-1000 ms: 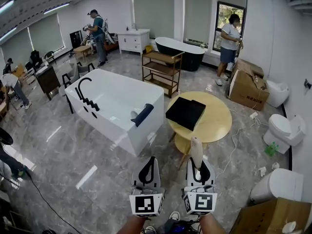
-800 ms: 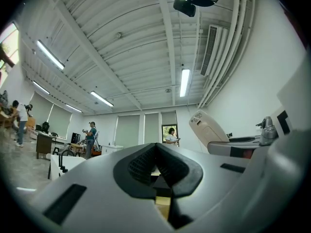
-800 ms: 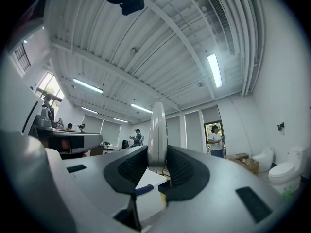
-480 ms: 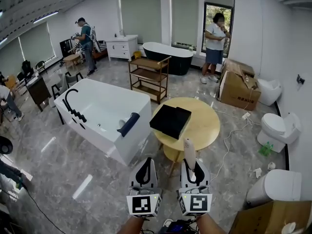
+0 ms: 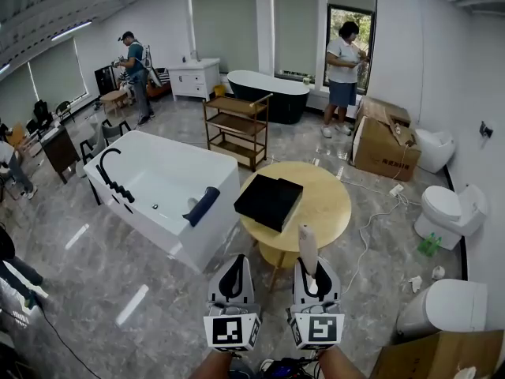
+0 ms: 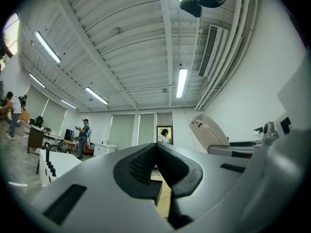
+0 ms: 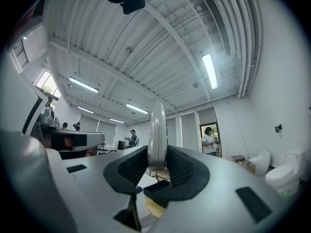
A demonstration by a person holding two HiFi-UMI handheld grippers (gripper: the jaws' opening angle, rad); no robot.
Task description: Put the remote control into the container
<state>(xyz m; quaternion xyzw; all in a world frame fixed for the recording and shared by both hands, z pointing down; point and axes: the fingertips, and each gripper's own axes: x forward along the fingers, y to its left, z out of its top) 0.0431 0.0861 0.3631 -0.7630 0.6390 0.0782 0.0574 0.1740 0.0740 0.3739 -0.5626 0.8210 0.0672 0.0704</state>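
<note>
The left gripper [image 5: 233,278] is pressed together, empty. The right gripper [image 5: 310,281] pinches the white remote control [image 5: 306,245], which stands upright. Grey marble floor [image 5: 118,267] lies beneath both. Ahead of the right gripper, a round wooden table [image 5: 325,205] bears the black container [image 5: 268,201]. A white bathtub [image 5: 158,184] sits ahead-left of the left gripper. Since a second ago, table and container have drawn nearer and slid left.
</note>
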